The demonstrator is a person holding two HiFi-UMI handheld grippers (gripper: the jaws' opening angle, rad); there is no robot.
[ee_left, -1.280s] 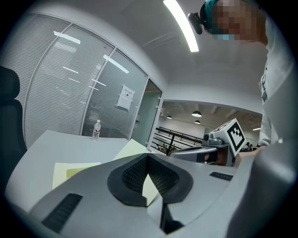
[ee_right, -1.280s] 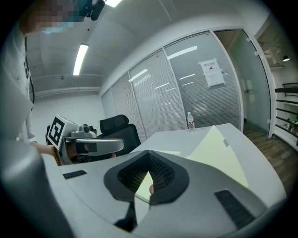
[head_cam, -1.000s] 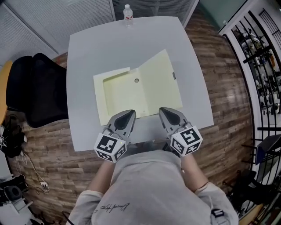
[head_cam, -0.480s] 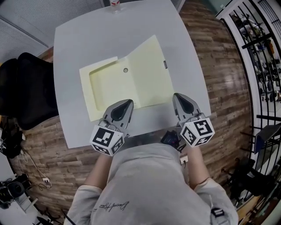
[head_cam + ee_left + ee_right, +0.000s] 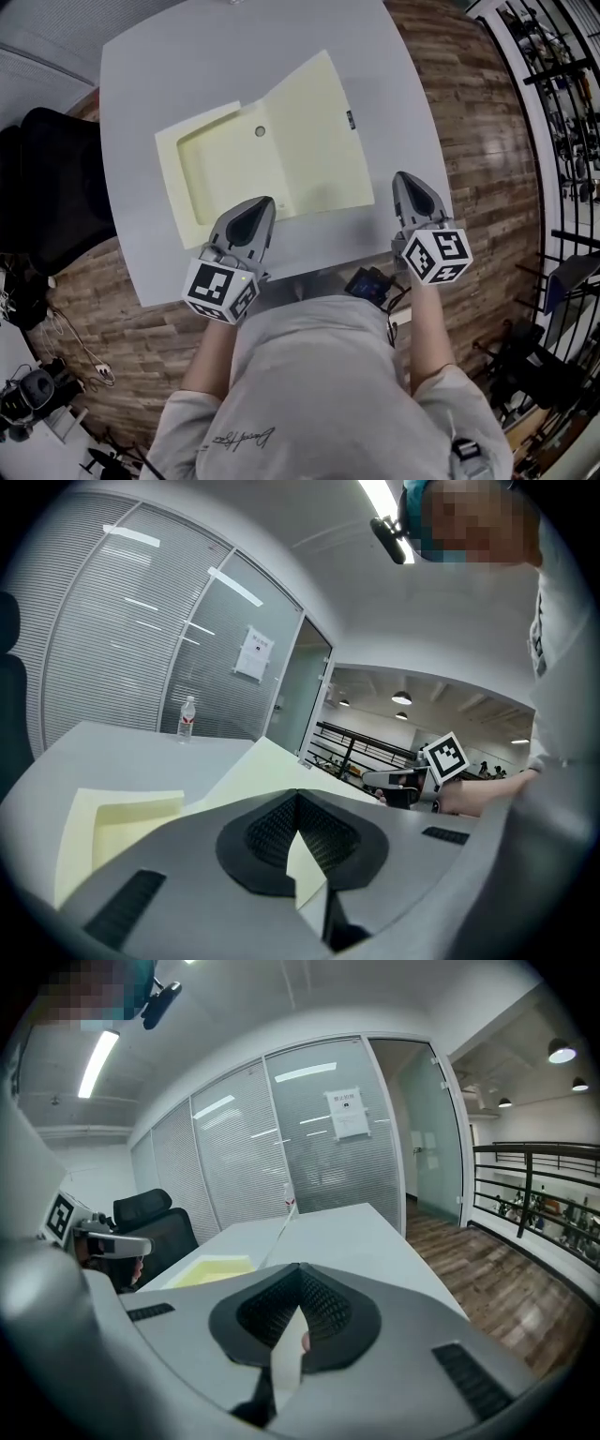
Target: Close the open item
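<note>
Folder open on surface, my left gripper closed and empty over its near edge, right gripper closed, empty, off its right side.

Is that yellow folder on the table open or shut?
Open: the cover of the yellow folder is swung aside, baring its tray.

Black chair beside grey table (wood floor)
</note>
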